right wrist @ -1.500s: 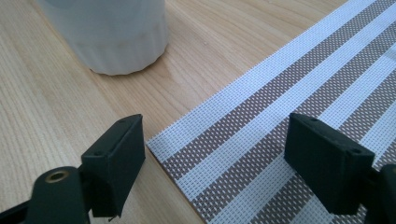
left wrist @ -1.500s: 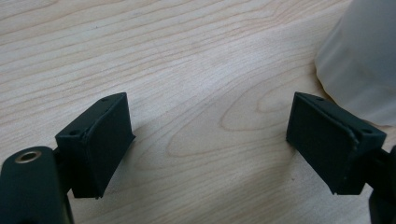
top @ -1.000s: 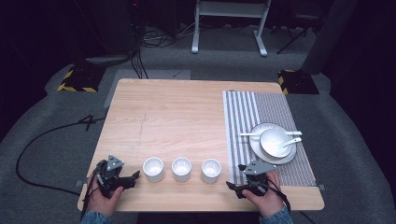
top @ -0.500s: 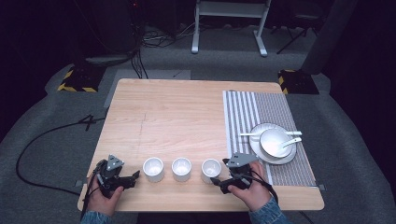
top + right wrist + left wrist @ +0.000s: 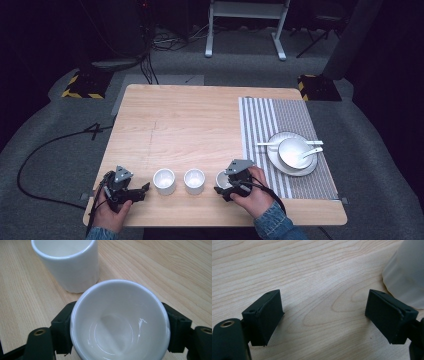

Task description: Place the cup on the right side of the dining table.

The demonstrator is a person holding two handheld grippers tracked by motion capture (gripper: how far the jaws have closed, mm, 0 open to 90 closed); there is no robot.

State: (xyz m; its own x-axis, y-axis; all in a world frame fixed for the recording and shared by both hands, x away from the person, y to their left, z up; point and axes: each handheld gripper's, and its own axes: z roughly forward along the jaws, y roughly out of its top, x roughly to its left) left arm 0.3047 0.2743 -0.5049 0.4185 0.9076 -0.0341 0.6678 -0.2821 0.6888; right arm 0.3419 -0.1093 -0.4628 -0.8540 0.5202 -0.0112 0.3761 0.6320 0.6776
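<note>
Right tongs (image 5: 120,325) clamp empty white cup (image 5: 120,322), 2 more cups (image 5: 194,180) beside.

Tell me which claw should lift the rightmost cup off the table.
Right. The right claw already has its jaws on both sides of the rightmost cup. The left claw is open over bare wood, beside the leftmost cup.

1. The far half of the wooden surface (image 5: 200,120) lies bare, open to passage.
2. Three white cups line the near edge: left cup (image 5: 164,181), middle cup (image 5: 194,180), right cup (image 5: 223,180), with narrow gaps between.
3. The striped mat (image 5: 280,117) carries a stacked plate and bowl (image 5: 292,152) with spoons, blocking the right side.
</note>
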